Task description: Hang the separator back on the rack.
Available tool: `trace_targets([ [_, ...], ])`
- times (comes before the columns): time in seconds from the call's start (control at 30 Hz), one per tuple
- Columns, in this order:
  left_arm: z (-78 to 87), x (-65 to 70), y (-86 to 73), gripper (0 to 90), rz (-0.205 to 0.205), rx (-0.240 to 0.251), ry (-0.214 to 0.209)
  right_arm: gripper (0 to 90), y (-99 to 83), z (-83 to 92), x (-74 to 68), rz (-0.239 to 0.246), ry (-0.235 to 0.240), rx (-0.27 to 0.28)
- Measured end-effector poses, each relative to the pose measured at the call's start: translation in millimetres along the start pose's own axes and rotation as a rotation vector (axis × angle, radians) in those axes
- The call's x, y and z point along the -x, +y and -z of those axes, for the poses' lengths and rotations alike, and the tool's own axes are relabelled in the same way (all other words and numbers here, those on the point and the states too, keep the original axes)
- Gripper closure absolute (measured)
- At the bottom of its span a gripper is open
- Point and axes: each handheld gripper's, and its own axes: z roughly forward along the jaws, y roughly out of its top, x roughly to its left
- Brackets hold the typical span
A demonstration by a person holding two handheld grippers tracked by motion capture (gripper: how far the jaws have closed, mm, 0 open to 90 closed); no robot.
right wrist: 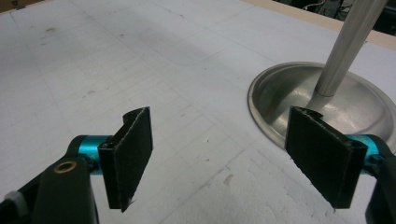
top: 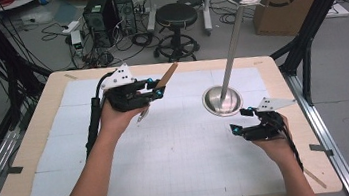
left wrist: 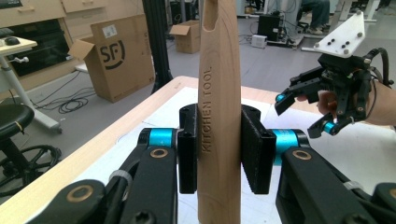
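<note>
So my left gripper point(top: 157, 87) has the wooden utensil point(left wrist: 218, 116) clamped between its pads, jaws closed tight on the flat handle right over the engraved "KITCHEN TOOL" lettering. In the high view the utensil point(top: 167, 75) sticks out past the jaws, tilted up and away from me, above the far left part of the counter point(top: 32, 145) and clear of the white mat point(top: 179, 153). There's a slot near the top end of the handle, prob for hanging.

How it'll handle, imo: wood, so stiff, pretty light, not fragile. Smooth finish tho, and the handle tapers, so it could slide lengthwise if I swing it fast. The grip's on the flat faces, which is the right place, since the pads sit flush and it shouldn't twist. Can't see the working end, it's hidden below the jaws, so no idea how much weight hangs down there. If it's long, expect some pivoting.

Right gripper point(top: 242, 120) is empty, jaws wide apart, hovering low just beside the base of the metal stand point(top: 221, 100). In the right gripper view the stand's base dish point(right wrist: 280, 93) looks shiny and slick, with a thin pole rising from it. Hooks at the top look small, so threading that slot will need a steady hold.
</note>
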Motion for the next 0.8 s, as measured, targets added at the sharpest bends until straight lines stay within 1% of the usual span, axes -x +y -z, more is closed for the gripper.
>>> trace_targets([
  [0.07, -1.8, -1.8, 1.4, 70.6, 0.017, 0.015, 0.001, 22.1, -0.1, 0.0, 0.2, -0.002, 0.000, 0.000],
  [0.13, -4.7, -3.8, 5.8, 70.6, 0.008, 0.015, 0.006, 22.1, -0.1, 0.2, 0.2, -0.001, 0.000, 0.000],
  [0.2, -9.0, -4.6, 12.8, 70.6, 0.001, 0.024, 0.010, 22.1, 0.0, 0.4, 0.0, 0.000, -0.001, 0.001],
  [0.5, -33.0, -10.5, 52.0, 70.6, -0.042, 0.081, 0.019, 22.1, 0.1, 1.5, -1.2, 0.000, 0.004, 0.001],
  [0.73, -48.3, -21.9, 71.8, 70.6, -0.038, 0.123, 0.011, 22.1, -0.2, 1.6, -0.7, 0.001, 0.008, 0.007],
  [0.8, -52.0, -25.0, 76.2, 70.5, -0.029, 0.141, 0.012, 22.0, -0.4, 1.1, -1.0, 0.007, 0.006, 0.002],
])
